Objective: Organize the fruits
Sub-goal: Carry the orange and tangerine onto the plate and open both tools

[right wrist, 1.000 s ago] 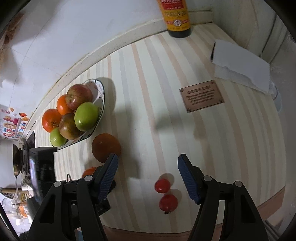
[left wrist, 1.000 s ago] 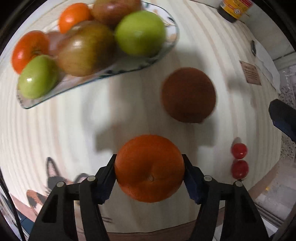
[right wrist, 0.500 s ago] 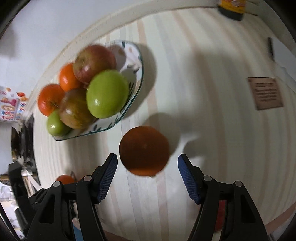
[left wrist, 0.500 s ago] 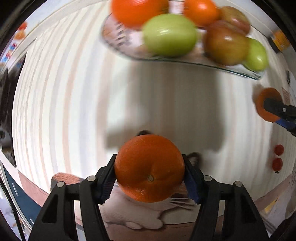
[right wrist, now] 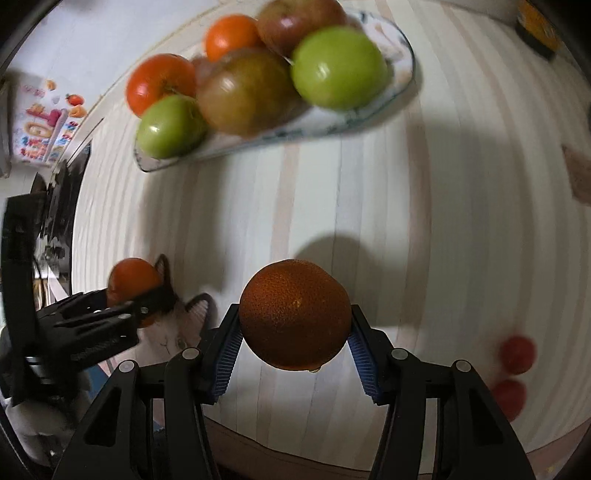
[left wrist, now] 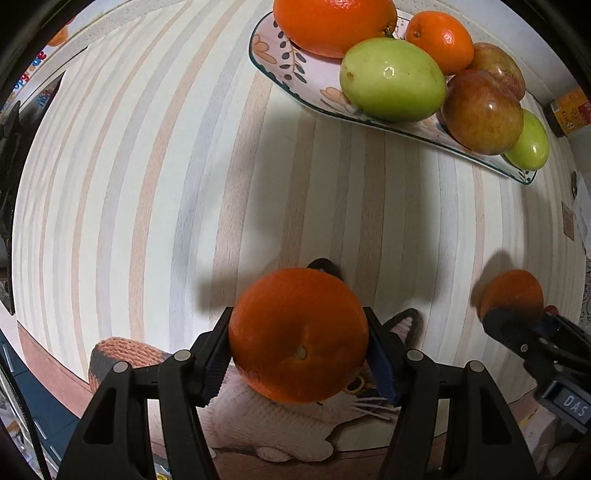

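Closing around a dark orange (right wrist: 294,314), the right gripper (right wrist: 294,332) has been brought from the two small tomatoes (right wrist: 517,354) over to this fruit in the last second; its blue pads (right wrist: 228,354) are seen at the fruit's sides, though firm contact cannot be told. The fruit is judged to rest on the striped table (right wrist: 406,221).

A brighter orange (left wrist: 298,334) is held clamped between the pads of the left gripper (left wrist: 298,354), above the table edge, having been carried sideways so that the plate (left wrist: 266,55) is now up and to the right.

Both oranges are thus in hand, so delivery to the plate is judged next. The plate, well apart, is already crowded with green apples (left wrist: 392,79), reddish apples (left wrist: 482,110) and oranges (left wrist: 332,22); little bare room is left.
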The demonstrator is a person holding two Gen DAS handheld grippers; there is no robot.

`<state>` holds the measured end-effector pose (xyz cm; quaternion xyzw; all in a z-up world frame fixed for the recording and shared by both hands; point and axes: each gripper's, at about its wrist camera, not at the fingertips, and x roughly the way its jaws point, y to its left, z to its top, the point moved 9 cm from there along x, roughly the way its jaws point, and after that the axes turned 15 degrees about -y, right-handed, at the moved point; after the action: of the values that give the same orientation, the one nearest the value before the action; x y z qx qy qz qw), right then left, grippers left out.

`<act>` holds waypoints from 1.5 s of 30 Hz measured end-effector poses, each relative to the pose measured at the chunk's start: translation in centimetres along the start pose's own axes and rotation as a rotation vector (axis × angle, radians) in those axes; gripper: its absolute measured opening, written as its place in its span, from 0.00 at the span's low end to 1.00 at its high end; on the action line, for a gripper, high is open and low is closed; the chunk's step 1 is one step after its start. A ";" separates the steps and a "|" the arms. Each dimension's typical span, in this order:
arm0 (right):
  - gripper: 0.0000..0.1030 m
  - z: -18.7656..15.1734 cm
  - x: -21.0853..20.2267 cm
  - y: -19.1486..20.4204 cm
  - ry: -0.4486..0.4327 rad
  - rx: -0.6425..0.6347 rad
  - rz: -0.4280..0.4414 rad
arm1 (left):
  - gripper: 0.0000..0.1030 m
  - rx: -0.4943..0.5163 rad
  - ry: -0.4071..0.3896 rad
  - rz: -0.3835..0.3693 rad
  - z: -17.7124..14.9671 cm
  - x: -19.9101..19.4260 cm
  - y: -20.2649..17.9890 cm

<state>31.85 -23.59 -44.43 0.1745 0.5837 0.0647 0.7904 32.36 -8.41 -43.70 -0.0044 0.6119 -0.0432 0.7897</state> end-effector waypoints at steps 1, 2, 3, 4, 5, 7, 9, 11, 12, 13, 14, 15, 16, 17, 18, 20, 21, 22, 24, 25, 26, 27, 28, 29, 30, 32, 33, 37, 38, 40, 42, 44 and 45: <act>0.59 0.0 0.0 0.0 -0.008 0.010 0.003 | 0.61 0.001 -0.001 -0.002 0.1 0.1 0.0; 0.59 0.0 0.1 0.1 -0.009 0.017 0.005 | 0.60 0.004 -0.006 -0.005 0.1 0.1 0.1; 0.59 0.1 0.1 0.2 -0.014 0.020 0.008 | 0.60 0.005 -0.008 -0.005 0.8 -0.1 0.4; 0.59 0.1 0.1 0.3 -0.023 0.022 0.007 | 0.60 0.008 -0.012 -0.004 1.0 -0.3 0.6; 0.59 0.1 0.2 0.3 -0.026 0.019 0.007 | 0.60 0.009 -0.016 -0.002 1.0 -0.4 0.7; 0.59 -0.1 0.3 0.4 -0.025 0.014 0.005 | 0.60 0.008 -0.021 -0.001 -0.2 -0.9 0.7; 0.59 0.1 0.4 0.4 -0.032 0.015 0.009 | 0.60 0.010 -0.029 -0.003 0.1 -1.3 0.8; 0.57 0.2 0.3 0.2 -0.042 0.014 0.014 | 0.60 0.011 -0.044 -0.011 1.5 -2.3 0.8; 0.57 0.0 -0.2 -0.5 -0.043 0.014 0.014 | 0.60 0.009 -0.050 -0.018 1.8 -2.7 0.8; 0.57 0.1 -0.6 -1.4 -0.041 0.013 0.016 | 0.60 0.006 -0.054 -0.024 1.9 -3.2 0.4; 0.57 0.1 -0.8 -1.6 -0.040 0.014 0.019 | 0.60 -0.004 -0.063 -0.033 2.5 -3.8 0.6; 0.57 0.2 -0.8 -1.7 -0.042 0.016 0.019 | 0.60 -0.016 -0.071 -0.043 3.0 -4.2 0.7; 0.57 0.3 -0.9 -1.7 -0.044 0.015 0.019 | 0.60 -0.034 -0.076 -0.056 3.8 -4.6 0.9; 0.57 0.5 -0.9 -1.7 -0.048 0.016 0.020 | 0.60 -0.052 -0.080 -0.068 3.9 -5.1 1.3; 0.57 0.8 -1.1 -1.7 -0.052 0.020 0.022 | 0.60 -0.085 -0.086 -0.085 4.7 -5.6 1.7; 0.57 1.5 -1.4 -1.9 -0.061 0.035 0.031 | 0.60 -0.143 -0.092 -0.118 6.4 -6.0 2.5; 0.57 1.9 -1.7 -1.9 -0.071 0.047 0.036 | 0.60 -0.181 -0.093 -0.134 7.4 -6.1 3.0; 0.57 2.2 -1.8 -2.0 -0.079 0.054 0.038 | 0.60 -0.216 -0.094 -0.148 8.4 -5.9 3.5; 0.57 3.2 -2.2 -2.1 -0.097 0.067 0.041 | 0.60 -0.271 -0.093 -0.174 10.8 -5.2 4.3; 0.57 3.6 -2.5 -2.2 -0.106 0.077 0.044 | 0.60 -0.301 -0.091 -0.184 11.6 -4.8 4.8; 0.57 4.2 -2.8 -2.3 -0.116 0.086 0.047 | 0.60 -0.314 -0.091 -0.187 12.0 -4.2 5.3; 0.57 4.7 -3.0 -2.4 -0.124 0.092 0.048 | 0.60 -0.324 -0.090 -0.188 12.6 -3.7 5.6; 0.57 5.3 -3.4 -2.5 -0.136 0.103 0.050 | 0.60 -0.329 -0.089 -0.185 12.9 -3.4 5.8; 0.57 6.1 -3.9 -2.7 -0.151 0.116 0.053 | 0.60 -0.333 -0.092 -0.186 13.1 -3.3 6.1; 0.57 6.8 -4.3 -2.9 -0.162 0.123 0.054 | 0.60 -0.337 -0.095 -0.187 13.6 -3.1 6.0; 0.57 8.6 -5.3 -3.5 -0.196 0.143 0.051 | 0.60 -0.344 -0.102 -0.198 14.4 -2.6 5.7; 0.57 9.8 -5.8 -3.8 -0.213 0.152 0.047 | 0.60 -0.347 -0.104 -0.203 14.5 -2.1 5.4; 0.57 14.5 -6.9 -5.4 -0.286 0.187 0.024 | 0.60 -0.355 -0.112 -0.211 14.8 -1.3 4.3; 0.57 15.7 -6.8 -5.9 -0.298 0.191 0.013 | 0.61 -0.350 -0.119 -0.208 14.8 -1.3 4.4; 0.57 17.5 -6.0 -6.8 -0.305 0.196 -0.012 | 0.61 -0.339 -0.132 -0.200 15.1 -0.6 3.0; 0.57 18.9 -4.9 -7.7 -0.295 0.203 -0.032 | 0.61 -0.349 -0.138 -0.216 15.2 -0.2 2.4; 0.57 19.4 -3.8 -8.3 -0.274 0.196 -0.048 | 0.61 -0.357 -0.148 -0.222 15.4 0.1 1.9; 0.57 19.6 -3.0 -8.5 -0.264 0.195 -0.048 | 0.61 -0.355 -0.154 -0.217 15.6 0.2 1.7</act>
<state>48.59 -36.32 -39.62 0.2435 0.4823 -0.0345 0.8408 47.58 -7.47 -40.12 -0.2125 0.5437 -0.0190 0.8117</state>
